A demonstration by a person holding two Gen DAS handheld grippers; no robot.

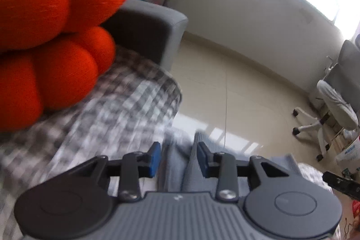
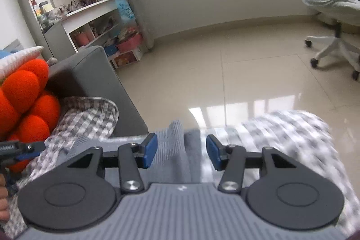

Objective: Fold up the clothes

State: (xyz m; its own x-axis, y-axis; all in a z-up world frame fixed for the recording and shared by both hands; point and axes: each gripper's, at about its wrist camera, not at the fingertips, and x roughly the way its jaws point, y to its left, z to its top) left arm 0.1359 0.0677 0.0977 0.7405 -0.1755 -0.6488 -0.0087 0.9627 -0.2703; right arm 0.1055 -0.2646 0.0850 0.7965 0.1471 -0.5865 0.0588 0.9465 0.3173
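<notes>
Two claws are in play, and I read both as standing apart with nothing pinched: in the left wrist view my left gripper (image 1: 177,155) has its blue pads clear of the cloth, and in the right wrist view my right gripper (image 2: 181,151) shows an even wider gap. Between and below each pair of fingers lies the grey ribbed garment (image 2: 180,141), bunched into soft ridges on the checked blanket (image 2: 90,114) that covers the seat, beside the grey sofa arm (image 2: 96,73) and the orange plush cushion (image 1: 51,37). I judge the knit to be light, limp and stretchy, so it will sag and drape from wherever I lift it and should not slip much against the pads. I would take hold at an edge or hem, one claw to each corner, rather than at a raised ridge in the middle. Where those corners lie I cannot tell; the cloth is partly hidden under the gripper bodies and blurred.
</notes>
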